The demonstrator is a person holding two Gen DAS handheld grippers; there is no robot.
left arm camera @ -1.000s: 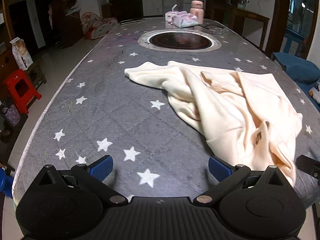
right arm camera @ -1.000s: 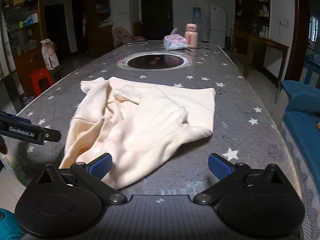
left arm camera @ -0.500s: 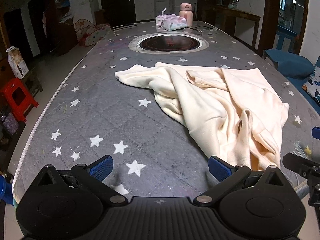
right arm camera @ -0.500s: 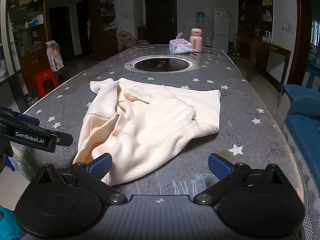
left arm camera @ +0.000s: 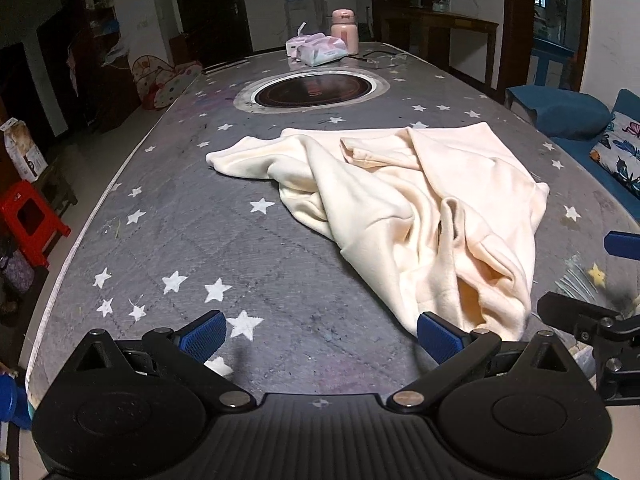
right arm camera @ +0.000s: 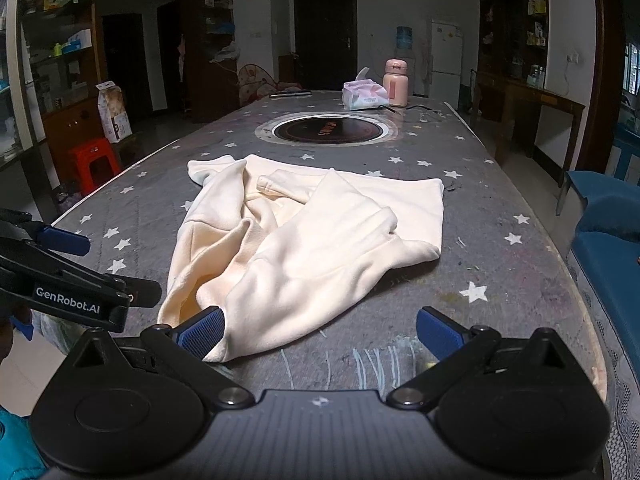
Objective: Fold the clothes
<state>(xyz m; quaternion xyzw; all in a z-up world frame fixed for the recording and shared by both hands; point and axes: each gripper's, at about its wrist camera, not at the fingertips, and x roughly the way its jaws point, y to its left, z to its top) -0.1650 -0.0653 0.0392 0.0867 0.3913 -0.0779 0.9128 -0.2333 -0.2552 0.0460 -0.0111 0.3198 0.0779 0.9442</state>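
A cream sweatshirt [left arm camera: 404, 208] lies crumpled on the grey star-print table [left arm camera: 180, 232]; it also shows in the right wrist view [right arm camera: 312, 236]. My left gripper [left arm camera: 320, 334] is open and empty at the table's near edge, its right pad beside the garment's near hem. My right gripper [right arm camera: 320, 334] is open and empty, its left pad touching the near hem. Each gripper shows at the edge of the other's view: the right gripper [left arm camera: 600, 280] and the left gripper [right arm camera: 60, 272].
A round inset hob [left arm camera: 314, 90] sits mid-table. A tissue pack [left arm camera: 320, 50] and a pink flask [left arm camera: 344, 30] stand at the far end. A red stool [left arm camera: 28, 216] is on the floor left, a blue sofa [right arm camera: 612, 240] right.
Both grippers have drawn back toward the table's near edge and lowered. The sweatshirt lies as before.
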